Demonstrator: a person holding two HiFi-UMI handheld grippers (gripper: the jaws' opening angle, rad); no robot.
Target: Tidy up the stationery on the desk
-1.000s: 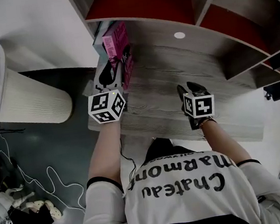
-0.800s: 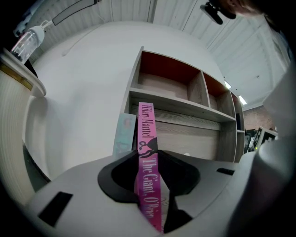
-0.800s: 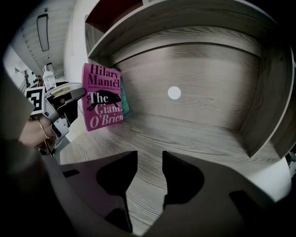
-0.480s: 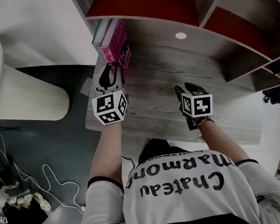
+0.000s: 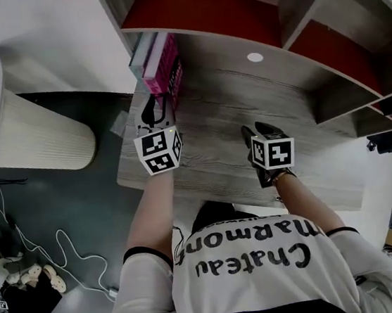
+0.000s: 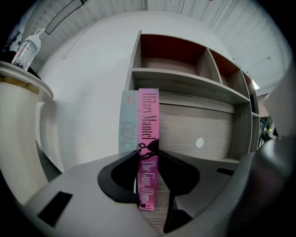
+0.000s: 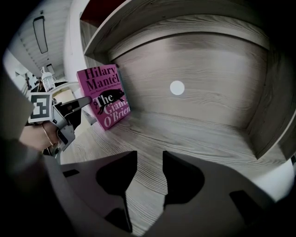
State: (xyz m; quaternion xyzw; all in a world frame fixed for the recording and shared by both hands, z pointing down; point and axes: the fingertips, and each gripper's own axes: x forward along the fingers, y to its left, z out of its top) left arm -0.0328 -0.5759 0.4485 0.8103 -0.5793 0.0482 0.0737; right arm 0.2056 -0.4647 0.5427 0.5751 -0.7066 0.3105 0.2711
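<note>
Evidently the left gripper [image 5: 156, 111] is pinching the pink book [image 6: 149, 115] by its spine, setting it upright beside a pale book [image 6: 128, 120] at the left end of the desk [image 7: 194, 134], while the right gripper [image 7: 144, 173] is hovering part-open and empty; next, probably, comes a gentle release.

Book [image 6: 148, 139] beside 2nd book [image 6: 128, 121], desk [image 5: 248, 117] L end
</note>
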